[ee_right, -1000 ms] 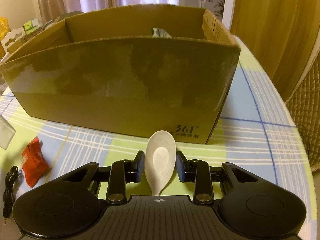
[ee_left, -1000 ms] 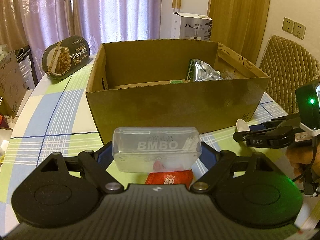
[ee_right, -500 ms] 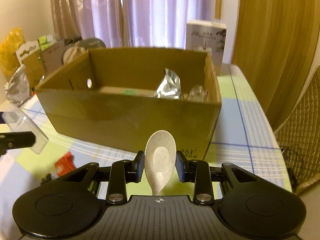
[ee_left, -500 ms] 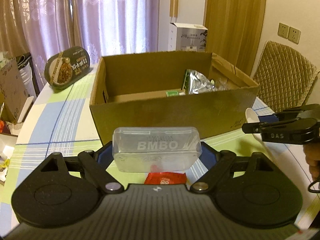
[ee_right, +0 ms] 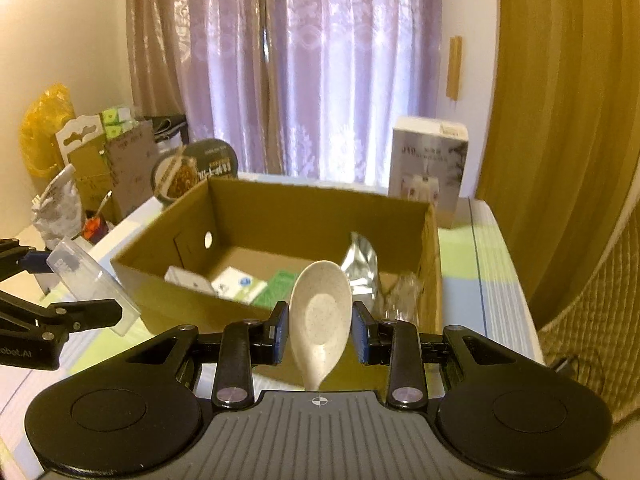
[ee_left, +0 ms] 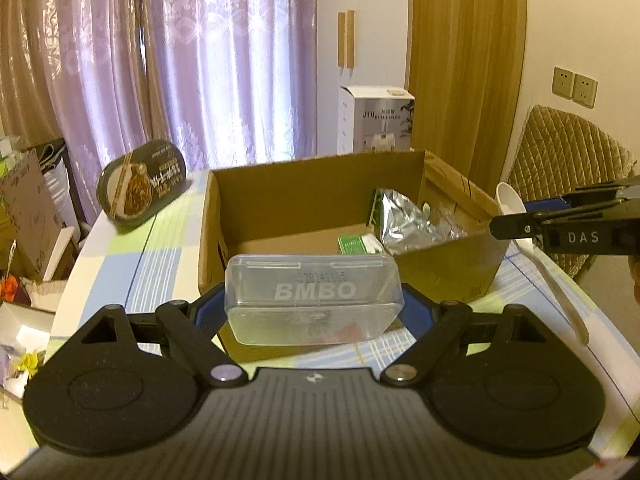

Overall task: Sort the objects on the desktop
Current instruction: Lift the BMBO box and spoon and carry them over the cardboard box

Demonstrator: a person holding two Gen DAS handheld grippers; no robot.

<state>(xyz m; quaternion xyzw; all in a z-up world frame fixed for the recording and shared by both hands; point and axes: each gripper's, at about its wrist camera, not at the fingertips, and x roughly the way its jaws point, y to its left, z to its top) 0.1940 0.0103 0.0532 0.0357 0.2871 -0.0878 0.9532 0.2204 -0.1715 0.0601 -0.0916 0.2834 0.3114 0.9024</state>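
My left gripper (ee_left: 314,308) is clamped on a clear plastic case (ee_left: 314,300), held up before the cardboard box (ee_left: 448,268). My right gripper (ee_right: 319,332) pinches a pale spoon (ee_right: 320,316) by its bowl, over the box's near wall. Inside the box I see a silver foil bag (ee_right: 362,264), a green packet (ee_right: 280,286) and white packets (ee_right: 236,284).
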